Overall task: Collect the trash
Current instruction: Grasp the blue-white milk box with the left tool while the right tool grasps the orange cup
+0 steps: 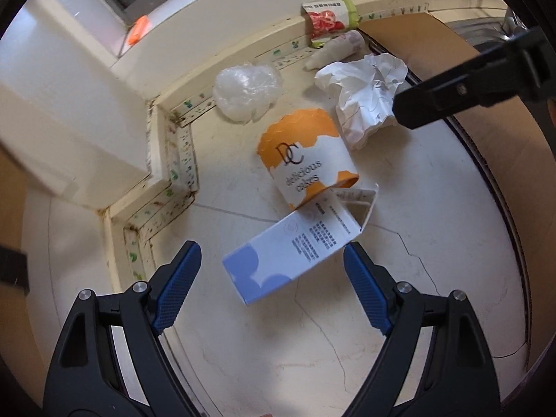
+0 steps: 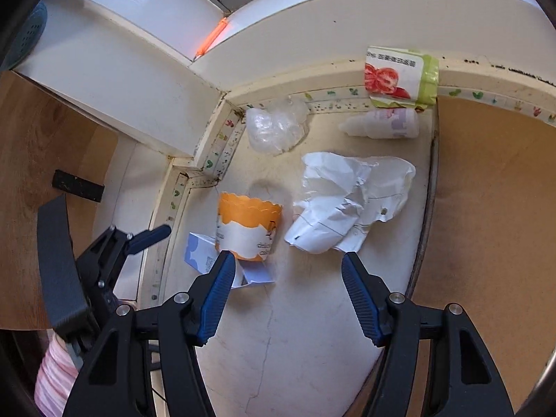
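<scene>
Left wrist view: left gripper (image 1: 272, 267) jaws wide over blue-white carton (image 1: 288, 253), nothing gripped. Right gripper (image 2: 288, 276) also wide, empty. Cake cup (image 1: 305, 156), crumpled paper (image 2: 351, 201), plastic wrap (image 2: 274, 128), bottle (image 2: 382, 123), snack wrapper (image 2: 399, 76) all on floor (none collected yet, apparently).

Cream counter-type desk (image 1: 312, 330) with hairline cracks, tucked into a wall corner. Lying on it: a blue-and-white carton (image 1: 292, 250) touching an orange cake cup (image 1: 305, 160) tipped on its side, crumpled white paper (image 1: 365, 100), a wad of clear plastic (image 1: 246, 90), a small white bottle (image 2: 382, 123), and a tomato-print packet (image 2: 399, 76) at the wall.
</scene>
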Available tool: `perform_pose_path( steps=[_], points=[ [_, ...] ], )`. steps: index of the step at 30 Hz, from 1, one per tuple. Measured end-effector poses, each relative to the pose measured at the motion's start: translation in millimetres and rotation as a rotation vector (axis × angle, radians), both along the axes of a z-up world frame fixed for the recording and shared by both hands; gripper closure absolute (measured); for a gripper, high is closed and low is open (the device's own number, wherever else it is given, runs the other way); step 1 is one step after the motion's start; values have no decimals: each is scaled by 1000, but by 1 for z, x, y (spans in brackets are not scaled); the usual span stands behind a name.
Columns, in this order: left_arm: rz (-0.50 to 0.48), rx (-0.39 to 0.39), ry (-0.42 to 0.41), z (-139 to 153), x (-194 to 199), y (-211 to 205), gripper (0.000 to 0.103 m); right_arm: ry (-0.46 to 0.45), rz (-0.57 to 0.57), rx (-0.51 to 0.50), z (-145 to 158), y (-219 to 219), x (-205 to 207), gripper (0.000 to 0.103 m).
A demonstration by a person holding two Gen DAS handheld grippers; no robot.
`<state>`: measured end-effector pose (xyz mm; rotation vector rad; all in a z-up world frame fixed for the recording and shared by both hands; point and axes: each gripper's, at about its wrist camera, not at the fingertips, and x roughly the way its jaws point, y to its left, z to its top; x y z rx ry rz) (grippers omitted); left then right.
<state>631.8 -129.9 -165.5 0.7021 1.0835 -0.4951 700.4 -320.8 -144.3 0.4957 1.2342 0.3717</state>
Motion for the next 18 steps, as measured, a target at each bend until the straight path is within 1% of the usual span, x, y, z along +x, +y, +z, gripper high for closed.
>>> perform_pose_path(
  steps=[3,5,6,7,10,13,15,18],
  points=[
    [-17,8,32,-9,7,-5,21,3,-9,7,-2,-7,-2,38],
    [-14,10,72,-17,15,-6,29,9,-13,12,-5,-11,-2,38],
    [-6,7,92,-20,18,-7,39,8,-15,12,-6,-11,-2,38],
    [6,1,109,-22,20,-6,44,7,-15,14,-6,-13,-3,38],
    [41,-39,125,-23,26,-2,51,7,-11,23,-5,-12,-5,39],
    [87,-81,148,-20,26,4,55,0,-10,27,-2,-10,-6,39],
    [112,-99,158,-19,24,9,62,-2,-12,34,1,-7,-4,39],
    [182,-112,173,-19,15,17,72,-10,-15,46,6,-1,-1,39]
  ],
)
